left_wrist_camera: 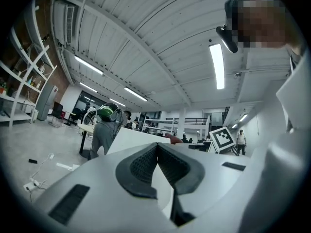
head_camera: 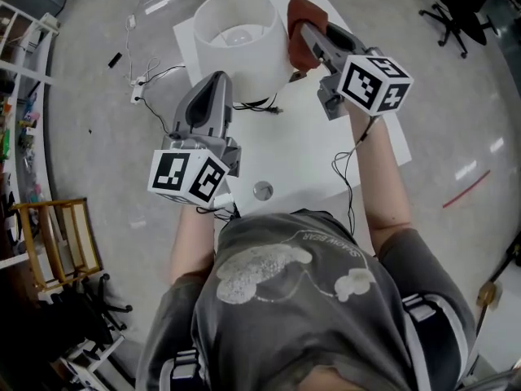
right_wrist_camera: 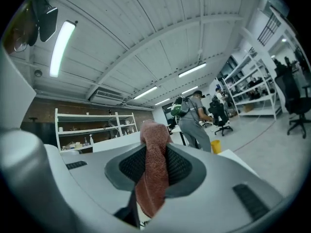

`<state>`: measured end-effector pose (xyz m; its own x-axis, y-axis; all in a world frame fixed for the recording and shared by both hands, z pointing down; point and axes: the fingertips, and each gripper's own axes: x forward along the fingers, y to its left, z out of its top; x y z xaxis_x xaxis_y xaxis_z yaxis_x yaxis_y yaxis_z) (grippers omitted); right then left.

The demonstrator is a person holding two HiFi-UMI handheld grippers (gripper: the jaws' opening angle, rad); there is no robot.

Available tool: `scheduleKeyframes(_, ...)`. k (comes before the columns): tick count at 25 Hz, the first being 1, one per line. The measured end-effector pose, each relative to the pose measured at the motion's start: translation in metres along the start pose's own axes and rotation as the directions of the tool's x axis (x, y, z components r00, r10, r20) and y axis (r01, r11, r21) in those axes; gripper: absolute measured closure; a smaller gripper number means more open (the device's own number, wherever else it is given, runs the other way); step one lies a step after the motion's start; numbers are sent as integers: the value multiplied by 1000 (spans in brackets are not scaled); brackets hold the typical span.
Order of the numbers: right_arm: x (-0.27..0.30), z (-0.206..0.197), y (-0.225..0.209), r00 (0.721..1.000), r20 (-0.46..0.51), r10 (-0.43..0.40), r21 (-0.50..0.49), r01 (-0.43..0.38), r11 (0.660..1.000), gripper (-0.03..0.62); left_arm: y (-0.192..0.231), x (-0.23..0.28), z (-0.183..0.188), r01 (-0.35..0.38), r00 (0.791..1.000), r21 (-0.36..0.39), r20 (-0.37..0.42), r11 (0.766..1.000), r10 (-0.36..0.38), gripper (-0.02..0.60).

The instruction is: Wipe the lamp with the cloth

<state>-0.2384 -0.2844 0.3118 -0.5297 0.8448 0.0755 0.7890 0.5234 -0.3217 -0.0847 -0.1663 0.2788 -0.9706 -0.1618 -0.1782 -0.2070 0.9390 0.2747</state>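
The right gripper [head_camera: 309, 41] is seen closed on the cloth [right_wrist_camera: 154, 171]. The reddish-brown fabric is pinched between the two ribbed pads. One fold is pushed up past the fingertips, and the rest is left hanging below them. Ahead of these tips and slightly to their left, the lamp [head_camera: 238, 43] is found standing on the white table [head_camera: 313, 157]. Its white drum shade is open at the top, and a bulb [head_camera: 241, 32] can be made out inside. The protruding cloth is held at the shade's upper edge, on the side nearest this gripper. Whether it is actually pressed against the shade cannot be settled. In the right gripper view a white surface, taken to be the shade, is seen just behind the jaws and to their left.

The left gripper [head_camera: 214, 84] is shown with its jaws brought together at the tips, and nothing is held between them. The lamp is met directly ahead of it. The tips are placed close to the shade's near side, low down, on the side opposite the cloth. In the left gripper view the shade fills the space just beyond the tips.

A black cable [head_camera: 262, 104] is trailed across the table between the two grippers. A small round grey object [head_camera: 262, 190] lies behind them, towards the person.
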Motion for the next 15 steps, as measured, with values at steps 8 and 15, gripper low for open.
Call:
scheduleKeyframes(8,20,16,8,998,-24,62,-102,-64,993,503,-1,-5,6,-69,997,22,23,997,68,574)
scheduleKeyframes(15,16,-43,-14,997,-79,13,-3,-13,1000,503,12,-17,-22,-95,995,16,-24,995,96,574)
